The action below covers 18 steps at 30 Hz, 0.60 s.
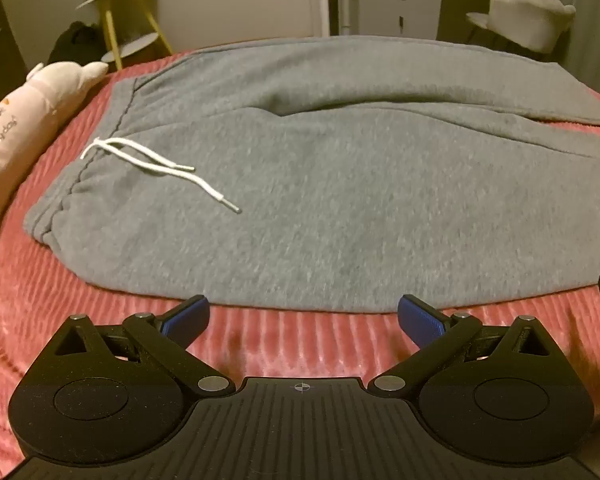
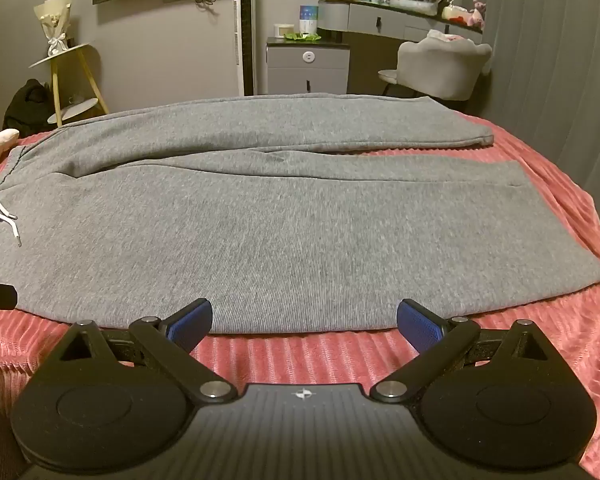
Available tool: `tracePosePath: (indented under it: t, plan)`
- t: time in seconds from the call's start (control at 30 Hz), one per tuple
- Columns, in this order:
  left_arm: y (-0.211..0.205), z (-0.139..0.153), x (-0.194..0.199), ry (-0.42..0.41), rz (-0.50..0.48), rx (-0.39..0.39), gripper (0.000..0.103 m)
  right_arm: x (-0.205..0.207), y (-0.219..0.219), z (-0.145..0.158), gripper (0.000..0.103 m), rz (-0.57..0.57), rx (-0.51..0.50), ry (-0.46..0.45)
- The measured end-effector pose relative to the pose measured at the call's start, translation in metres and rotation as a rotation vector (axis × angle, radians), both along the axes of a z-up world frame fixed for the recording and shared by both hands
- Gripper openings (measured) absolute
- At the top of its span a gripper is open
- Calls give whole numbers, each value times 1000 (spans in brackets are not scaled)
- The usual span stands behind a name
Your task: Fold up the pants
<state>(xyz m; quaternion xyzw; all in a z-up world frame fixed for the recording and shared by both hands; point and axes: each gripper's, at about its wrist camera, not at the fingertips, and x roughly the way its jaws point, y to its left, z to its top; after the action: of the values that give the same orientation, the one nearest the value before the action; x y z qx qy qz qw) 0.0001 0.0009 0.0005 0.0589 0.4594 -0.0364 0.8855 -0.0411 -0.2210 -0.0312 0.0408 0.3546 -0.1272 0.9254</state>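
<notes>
One pair of grey pants (image 1: 320, 200) lies flat across mid-frame on one pink blanket (image 1: 300, 340). Two grippers, left gripper (image 1: 303, 316) and right gripper (image 2: 304, 320), tilt downward at lower centre, jaws spread, pinching nothing.

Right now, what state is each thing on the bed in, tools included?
Grey pants: spread flat, unfolded, legs lying side by side.
Drawstring: loose, ends lying on the fabric.
Pink blanket: ribbed, spread under the pants.
Left tool: open, empty, at the near pant edge.
Right tool: open, empty, at the near pant edge.
</notes>
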Motion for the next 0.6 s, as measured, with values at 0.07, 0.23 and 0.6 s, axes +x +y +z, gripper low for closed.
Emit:
tracePosePath:
  t: [0.07, 0.23, 0.6]
  plan:
    - [1, 0, 0, 1, 1, -8, 103, 0, 0, 0, 99, 0, -2, -2]
    - [1, -1, 2, 3, -2, 0, 103, 0, 0, 0, 99, 0, 1, 0]
    - [0, -1, 2, 2, -2, 5, 103, 0, 1, 0, 99, -1, 1, -1]
